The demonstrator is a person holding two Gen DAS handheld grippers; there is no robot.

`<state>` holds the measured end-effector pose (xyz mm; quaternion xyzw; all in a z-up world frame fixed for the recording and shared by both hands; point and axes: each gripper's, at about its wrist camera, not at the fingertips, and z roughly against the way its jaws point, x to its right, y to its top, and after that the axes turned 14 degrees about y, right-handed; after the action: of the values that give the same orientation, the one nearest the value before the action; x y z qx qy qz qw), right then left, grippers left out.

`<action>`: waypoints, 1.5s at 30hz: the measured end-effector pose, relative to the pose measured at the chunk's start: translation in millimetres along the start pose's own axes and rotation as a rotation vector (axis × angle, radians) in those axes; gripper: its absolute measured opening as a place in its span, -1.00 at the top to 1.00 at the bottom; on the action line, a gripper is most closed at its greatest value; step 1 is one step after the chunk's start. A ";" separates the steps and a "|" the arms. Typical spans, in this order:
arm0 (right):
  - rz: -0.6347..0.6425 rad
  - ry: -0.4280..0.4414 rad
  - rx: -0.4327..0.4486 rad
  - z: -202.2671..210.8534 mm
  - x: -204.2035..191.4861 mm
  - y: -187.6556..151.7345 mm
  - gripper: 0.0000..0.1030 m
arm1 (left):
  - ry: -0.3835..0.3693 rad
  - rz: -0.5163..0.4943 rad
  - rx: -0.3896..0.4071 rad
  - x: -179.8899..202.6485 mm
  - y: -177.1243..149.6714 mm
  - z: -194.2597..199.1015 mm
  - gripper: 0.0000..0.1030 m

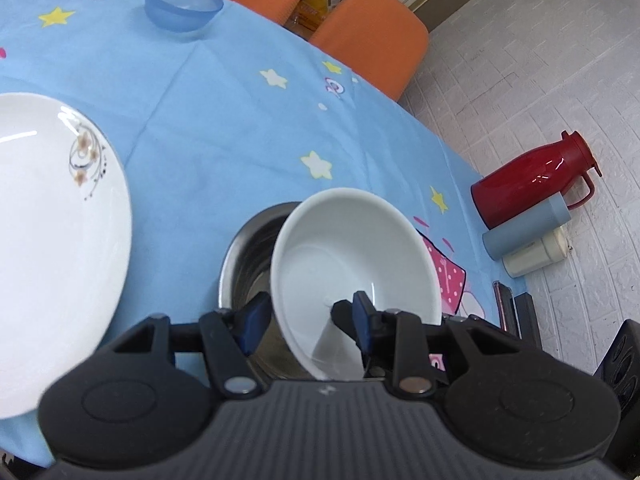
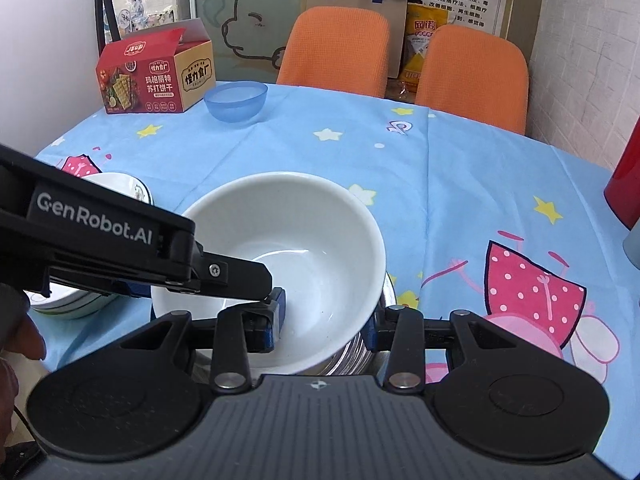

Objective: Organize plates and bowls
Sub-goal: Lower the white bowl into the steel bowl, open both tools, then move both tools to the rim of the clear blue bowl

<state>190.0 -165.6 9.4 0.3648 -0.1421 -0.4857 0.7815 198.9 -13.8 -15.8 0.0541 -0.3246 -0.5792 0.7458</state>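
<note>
Left gripper (image 1: 308, 314) clamped on the white bowl's (image 1: 352, 256) rim; my right gripper (image 2: 326, 326) clamps the steel bowl (image 2: 352, 356) beneath it.

I see the white bowl tilted over the steel bowl on the blue cloth (image 2: 440, 184). Left fingers (image 1: 254, 318) pinch its wall inside and out. A white plate (image 1: 52, 232) lies to the left, a blue bowl (image 2: 236, 100) at the far edge.

White plate (image 1: 52, 240) cut off at left edge.
</note>
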 end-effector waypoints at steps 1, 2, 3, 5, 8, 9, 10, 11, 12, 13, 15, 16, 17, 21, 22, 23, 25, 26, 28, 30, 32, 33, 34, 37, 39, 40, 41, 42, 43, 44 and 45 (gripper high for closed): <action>0.002 0.002 -0.003 -1.7 -0.1 -0.6 -0.34 | 0.003 -0.016 0.007 1.6 1.2 -0.7 0.41; 0.001 0.005 -0.002 -2.8 -0.2 -1.5 -0.35 | 0.006 -0.028 0.010 2.5 1.5 -0.8 0.41; -0.002 0.007 0.001 -3.1 0.3 -2.0 -0.35 | 0.006 -0.036 0.011 3.5 2.0 -1.1 0.40; -0.007 0.011 0.001 -2.5 1.7 -4.7 -0.37 | 0.004 -0.044 0.003 5.3 3.6 -1.6 0.27; -0.016 0.008 0.009 0.9 4.6 -6.7 -0.40 | 0.004 -0.044 0.012 5.8 5.7 2.3 -0.17; -0.027 0.017 0.012 2.7 6.1 -7.1 -0.40 | 0.001 -0.045 0.008 5.9 7.1 3.8 -0.29; -0.035 0.024 0.015 4.5 7.1 -7.2 -0.43 | -0.007 -0.043 0.003 5.5 8.5 5.7 -0.33; -0.039 0.028 0.019 6.7 7.6 -7.5 -0.43 | -0.007 -0.039 0.002 4.6 9.8 8.9 -0.35; -0.042 0.028 0.027 9.1 8.2 -7.5 -0.44 | -0.009 -0.037 0.005 4.0 11.3 12.7 -0.38; -0.043 0.026 0.034 11.6 8.5 -7.3 -0.44 | -0.013 -0.039 0.012 3.2 12.8 17.0 -0.39; -0.047 0.014 0.056 18.2 9.9 -6.4 -0.50 | -0.026 -0.039 0.037 0.2 15.7 28.1 -0.41; -0.046 0.005 0.066 22.0 10.5 -5.9 -0.55 | -0.029 -0.042 0.045 -0.6 17.3 32.8 -0.41; -0.044 -0.003 0.075 26.0 11.4 -5.4 -0.59 | -0.036 -0.041 0.054 -1.5 20.0 38.6 -0.41; -0.050 -0.021 0.111 41.1 16.8 -0.6 -0.69 | -0.047 -0.052 0.116 -7.4 31.9 59.7 -0.41; -0.050 -0.023 0.117 43.8 17.6 0.7 -0.71 | -0.042 -0.058 0.134 -9.5 36.7 65.1 -0.41; -0.048 -0.026 0.123 46.2 18.1 2.4 -0.75 | -0.033 -0.063 0.148 -11.8 39.4 68.4 -0.41; -0.049 -0.027 0.136 49.0 18.6 6.6 -0.80 | -0.001 -0.073 0.179 -17.6 45.9 74.2 -0.41; -0.048 -0.022 0.143 49.1 18.8 10.0 -0.83 | 0.015 -0.081 0.191 -20.6 48.8 76.0 -0.41; -0.043 -0.014 0.149 47.0 19.3 17.1 -0.89 | 0.050 -0.092 0.213 -27.2 54.4 77.0 -0.41; -0.033 -0.005 0.150 41.4 17.0 25.6 -0.93 | 0.088 -0.104 0.230 -32.0 59.9 77.1 -0.41; -0.019 0.007 0.141 34.5 14.3 35.0 -0.96 | 0.113 -0.117 0.251 -37.4 66.7 77.3 -0.41; -0.010 0.012 0.135 30.6 12.0 40.9 -0.96 | 0.122 -0.123 0.259 -39.9 70.2 77.1 -0.41; -0.004 0.016 0.131 27.0 10.6 46.3 -1.00 | 0.128 -0.127 0.265 -42.8 74.4 76.5 -0.41; 0.011 0.028 0.121 16.4 7.8 62.9 -1.00 | 0.147 -0.141 0.279 -49.5 90.0 74.3 -0.41; 0.017 0.034 0.114 7.8 7.0 74.7 -1.00 | 0.157 -0.141 0.288 -55.0 102.1 71.2 -0.41; 0.018 0.037 0.110 3.1 7.3 80.4 -1.00 | 0.160 -0.142 0.289 -57.5 108.6 69.2 -0.41; 0.020 0.041 0.104 -2.8 7.2 86.4 -1.00 | 0.164 -0.140 0.289 -60.0 115.1 66.3 -0.41; 0.023 0.044 0.098 -8.9 7.5 92.4 -1.00 | 0.166 -0.137 0.290 -62.8 121.0 63.6 -0.41; 0.026 0.047 0.090 -15.7 7.6 98.3 -1.00 | 0.173 -0.135 0.292 -65.7 127.8 59.6 -0.41; 0.028 0.051 0.083 -22.2 8.0 103.7 -1.00 | 0.181 -0.134 0.293 -68.2 133.9 55.6 -0.41; 0.028 0.057 0.072 -29.6 7.9 109.4 -1.00 | 0.188 -0.133 0.294 -70.6 139.6 50.7 -0.41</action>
<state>282.7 -130.9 65.3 0.4044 -0.1420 -0.4586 0.7785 278.5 109.8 57.9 0.2380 -0.3304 -0.5659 0.7169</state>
